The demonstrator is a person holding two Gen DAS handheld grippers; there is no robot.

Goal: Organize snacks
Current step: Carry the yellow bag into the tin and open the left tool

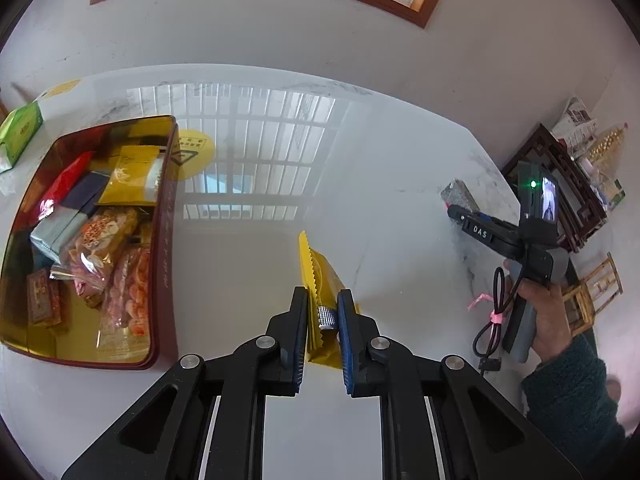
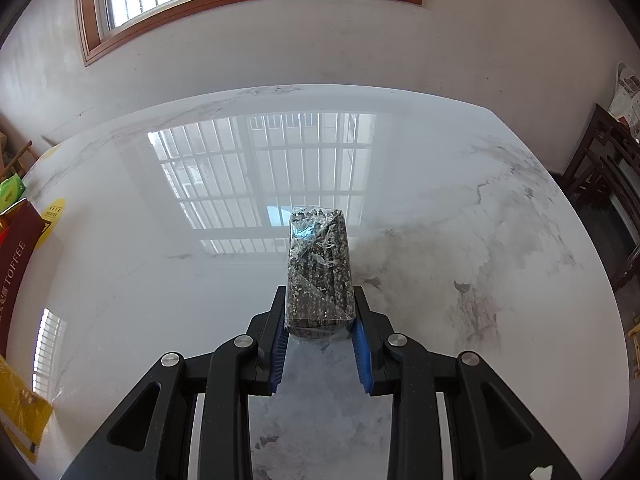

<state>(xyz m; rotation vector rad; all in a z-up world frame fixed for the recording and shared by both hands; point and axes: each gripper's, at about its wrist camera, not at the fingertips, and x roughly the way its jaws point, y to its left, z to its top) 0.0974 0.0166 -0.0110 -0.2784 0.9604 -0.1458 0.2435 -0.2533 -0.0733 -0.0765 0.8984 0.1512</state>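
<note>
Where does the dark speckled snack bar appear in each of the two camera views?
Left wrist view: the dark speckled snack bar is small at the right, held by the right gripper.
Right wrist view: the bar is at centre, between the blue pads.
Shared landmark: the dark red tin, left in both.

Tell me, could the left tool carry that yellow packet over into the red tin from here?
Probably yes. The left tool is shut on the yellow packet, and only bare table lies between it and the open tin, which already holds snacks but seems to have room.
</note>
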